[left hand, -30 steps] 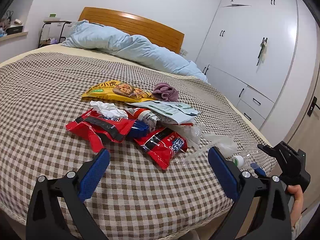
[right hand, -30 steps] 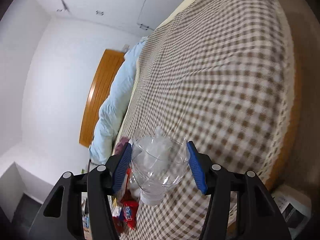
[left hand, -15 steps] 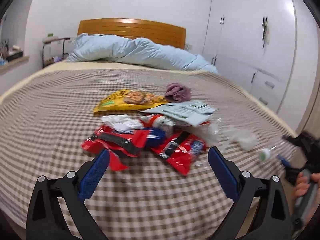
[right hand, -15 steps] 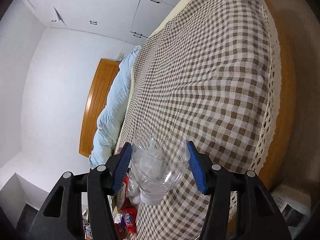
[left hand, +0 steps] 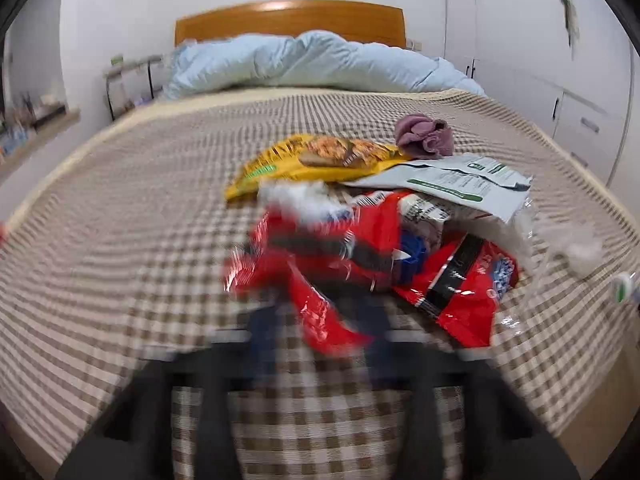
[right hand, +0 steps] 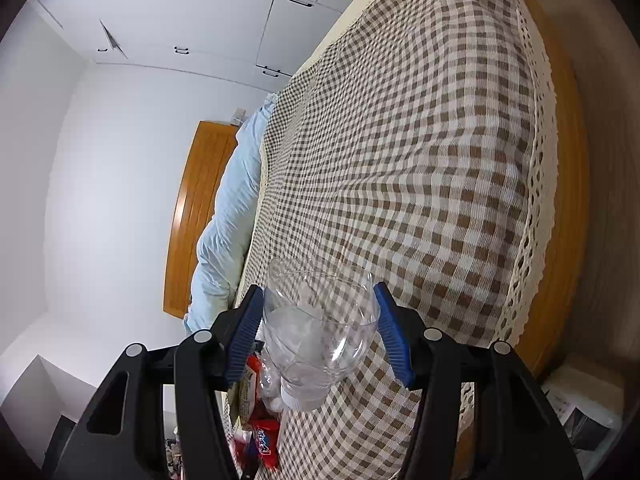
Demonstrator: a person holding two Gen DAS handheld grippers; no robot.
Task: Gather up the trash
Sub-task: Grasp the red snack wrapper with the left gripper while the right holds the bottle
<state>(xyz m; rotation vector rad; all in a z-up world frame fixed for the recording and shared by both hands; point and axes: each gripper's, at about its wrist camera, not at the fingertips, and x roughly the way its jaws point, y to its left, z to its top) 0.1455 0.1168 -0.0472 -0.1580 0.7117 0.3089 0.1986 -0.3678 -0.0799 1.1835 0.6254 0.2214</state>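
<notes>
Trash lies in a loose heap on my brown-and-cream checked bedspread [left hand: 120, 240] — crinkled red foil snack wrappers [left hand: 320, 256], a yellow snack bag [left hand: 320, 160] behind them, a grey-white printed pouch [left hand: 460, 184] to the right, a crumpled white tissue [left hand: 296, 196] on top.

My left gripper [left hand: 320, 332] is blurred at the near edge of the heap, its jaws closing, dark blue pads on either side of the nearest red wrapper's tail. Whether they have bitten yet I cannot tell.

My right gripper [right hand: 320, 332] holds a clear crushed plastic bottle [right hand: 316, 332] across its body, cap end towards the camera, pads pressed to both sides, out over the bed's foot.

Risks, as I judge them: foil is slick and thin — the tail may slide out, or I pinch bedspread along with it. Wrappers overlap, so lifting one may drag neighbours and scatter the tissue. The bottle's soft wall could buckle and slip.
</notes>
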